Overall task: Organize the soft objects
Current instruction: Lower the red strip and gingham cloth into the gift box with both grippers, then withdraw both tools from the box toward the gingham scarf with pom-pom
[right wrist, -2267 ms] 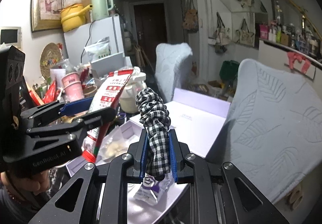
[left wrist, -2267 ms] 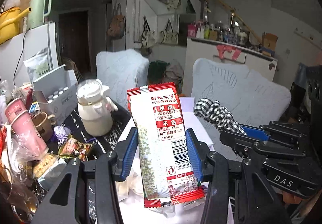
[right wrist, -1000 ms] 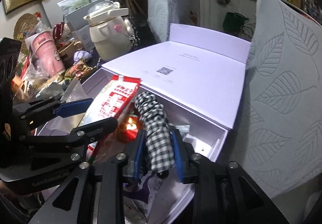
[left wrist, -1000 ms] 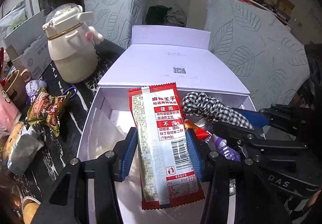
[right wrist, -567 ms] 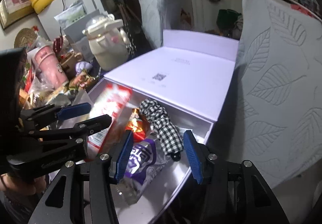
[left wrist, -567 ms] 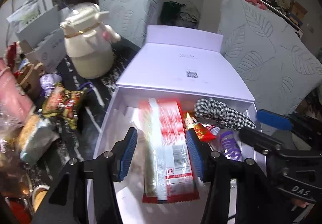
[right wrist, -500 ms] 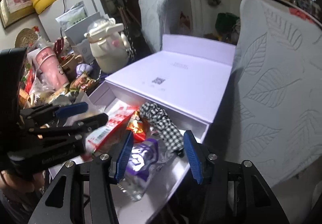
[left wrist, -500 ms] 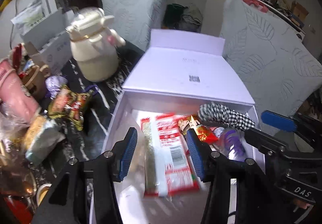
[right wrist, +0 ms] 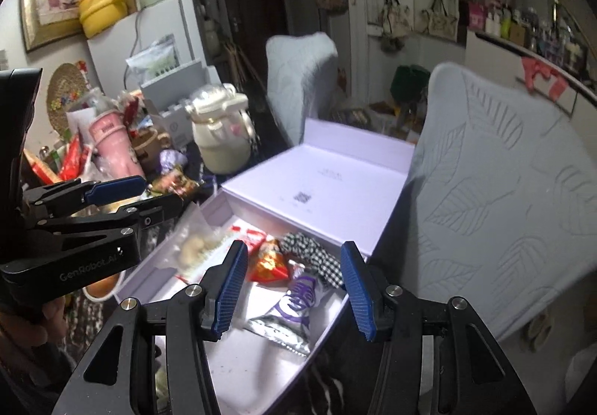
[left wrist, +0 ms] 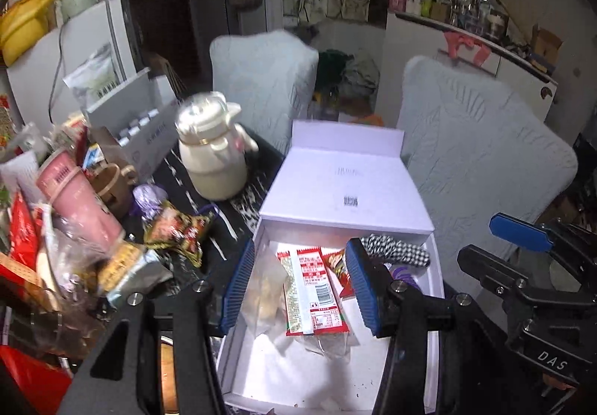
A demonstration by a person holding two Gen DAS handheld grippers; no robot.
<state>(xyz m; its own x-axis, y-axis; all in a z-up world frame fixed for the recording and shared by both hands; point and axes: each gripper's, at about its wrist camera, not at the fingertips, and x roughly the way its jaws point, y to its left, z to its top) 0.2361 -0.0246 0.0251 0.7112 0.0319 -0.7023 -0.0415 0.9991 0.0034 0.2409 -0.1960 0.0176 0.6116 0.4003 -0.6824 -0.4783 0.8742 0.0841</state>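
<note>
Both tongs, left [left wrist: 300, 284] and right [right wrist: 293, 288], were released, holding nothing, above the white box [left wrist: 261, 228]; snack packet [left wrist: 313, 295] and checked scrunchie [right wrist: 313, 258] lay inside.

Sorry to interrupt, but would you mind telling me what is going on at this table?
A person with a gripper in each hand is sorting soft things into a white box. The left gripper and right gripper are both open and empty above it. A red snack packet, a checked scrunchie and a purple packet lie inside. More packets, such as a dark one, lie on the cluttered table beside a cream kettle.
</note>
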